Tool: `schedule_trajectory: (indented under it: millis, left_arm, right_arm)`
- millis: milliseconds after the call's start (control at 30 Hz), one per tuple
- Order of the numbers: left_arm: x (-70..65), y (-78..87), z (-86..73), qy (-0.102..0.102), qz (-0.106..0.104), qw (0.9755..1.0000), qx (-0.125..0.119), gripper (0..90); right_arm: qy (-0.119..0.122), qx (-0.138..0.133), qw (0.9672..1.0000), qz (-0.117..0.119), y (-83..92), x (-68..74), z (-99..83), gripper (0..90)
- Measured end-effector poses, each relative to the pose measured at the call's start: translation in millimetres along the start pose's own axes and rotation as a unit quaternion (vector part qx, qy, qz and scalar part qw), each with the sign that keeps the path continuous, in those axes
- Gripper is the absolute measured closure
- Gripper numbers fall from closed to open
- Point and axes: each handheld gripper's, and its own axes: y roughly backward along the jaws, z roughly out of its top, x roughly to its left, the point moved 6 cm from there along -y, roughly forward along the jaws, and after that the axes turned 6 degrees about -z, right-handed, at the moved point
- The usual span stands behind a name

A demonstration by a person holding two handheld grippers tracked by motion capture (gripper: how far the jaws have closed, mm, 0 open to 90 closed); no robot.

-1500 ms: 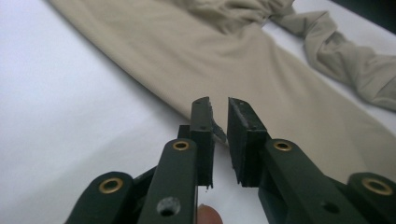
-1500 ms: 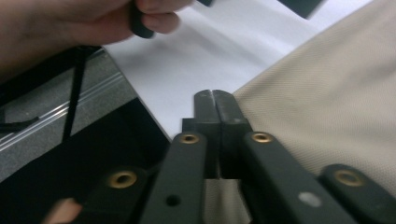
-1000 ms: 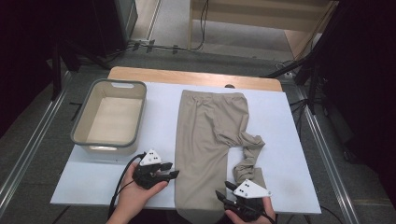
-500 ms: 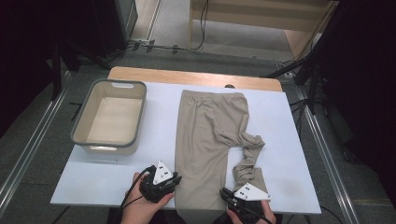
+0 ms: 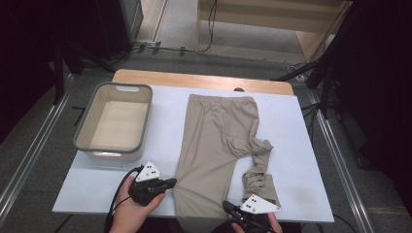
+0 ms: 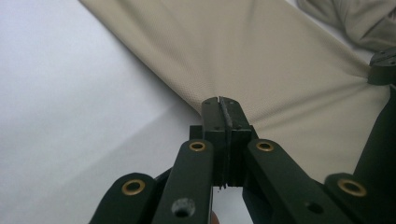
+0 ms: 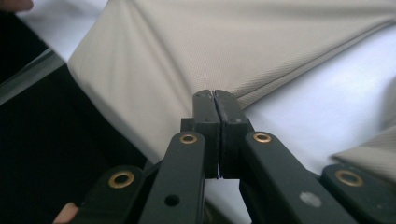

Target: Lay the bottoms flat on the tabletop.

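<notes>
Beige trousers (image 5: 218, 141) lie flat on the white table cover (image 5: 165, 116), waist at the far end; one leg is bunched up at the right (image 5: 257, 162). My left gripper (image 5: 171, 184) sits at the near left edge of the flat leg, and its jaws have just closed, pinching the fabric edge (image 6: 219, 100). My right gripper (image 5: 226, 207) is at the front table edge on that leg's right side. Its jaws have also just closed on the cloth (image 7: 214, 93), which creases toward the tips. The trousers (image 6: 261, 56) (image 7: 243, 42) spread beyond the jaws in both gripper views.
A grey-rimmed empty bin (image 5: 83, 143) stands at the table's left. A wooden strip (image 5: 145, 76) runs along the far edge. Metal rails (image 5: 335, 155) flank the table, and the cover's front edge lies right at my hands.
Both pairs of jaws, open a second ago, have closed on the trouser leg. The left hand shifted slightly toward the fabric edge; the right hand stayed put.
</notes>
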Motion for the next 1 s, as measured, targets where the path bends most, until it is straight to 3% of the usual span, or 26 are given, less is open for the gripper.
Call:
schedule_trajectory:
  millis: [100, 133, 233, 400, 467, 533, 667, 767, 800, 867, 1000]
  left_arm:
    - [2.1, -3.4, -7.0, -0.017, -0.007, 0.9997, 0.013, 90.0]
    - [1.8, -3.1, -7.1, -0.013, -0.015, 0.9998, 0.008, 86.7]
    - [1.3, 1.8, -3.2, -0.010, -0.024, 0.9995, -0.020, 69.6]
    - [-2.9, 8.1, 6.2, 0.002, -0.052, 0.9964, -0.067, 49.6]
    - [-6.3, 8.8, 9.5, -0.001, -0.052, 0.9957, -0.077, 41.9]
    - [-9.8, 8.5, 12.5, -0.004, -0.052, 0.9951, -0.084, 33.4]
    - [-17.8, 6.1, 17.8, -0.011, -0.051, 0.9941, -0.095, 19.3]
    - [-25.7, 2.9, 23.7, -0.020, -0.049, 0.9935, -0.101, 9.2]
    - [-28.1, 1.9, 26.2, -0.022, -0.051, 0.9932, -0.103, 6.4]
    - [-32.5, -0.6, 30.9, -0.028, -0.056, 0.9924, -0.106, 2.4]
    - [-36.1, -6.8, 38.3, -0.035, -0.053, 0.9922, -0.107, 0.3]
  right_arm:
    - [0.010, 0.025, 0.9996, 0.012, -4.2, 3.0, -5.7, 77.2]
    - [0.018, 0.021, 0.9996, 0.011, -2.4, 2.5, -4.8, 68.1]
    - [0.025, -0.011, 0.9996, 0.001, 11.3, -5.3, 3.8, 54.6]
    - [-0.008, -0.056, 0.9962, -0.067, 40.3, -47.8, 9.8, 45.4]
    - [-0.015, -0.057, 0.9936, -0.096, 46.4, -66.3, 5.7, 40.3]
    - [-0.014, -0.046, 0.9930, -0.108, 45.8, -78.7, -0.7, 37.7]
    - [-0.008, -0.024, 0.9955, -0.091, 32.5, -83.4, -11.4, 40.0]
    - [-0.003, -0.003, 0.9948, -0.102, 22.8, -82.6, -18.9, 60.2]
    - [-0.011, -0.007, 0.9945, -0.104, 23.9, -82.8, -19.4, 68.9]
    - [-0.020, -0.007, 0.9952, -0.096, 28.3, -82.1, -19.4, 77.2]
    - [-0.027, -0.007, 0.9965, -0.079, 40.3, -73.3, -21.4, 79.7]
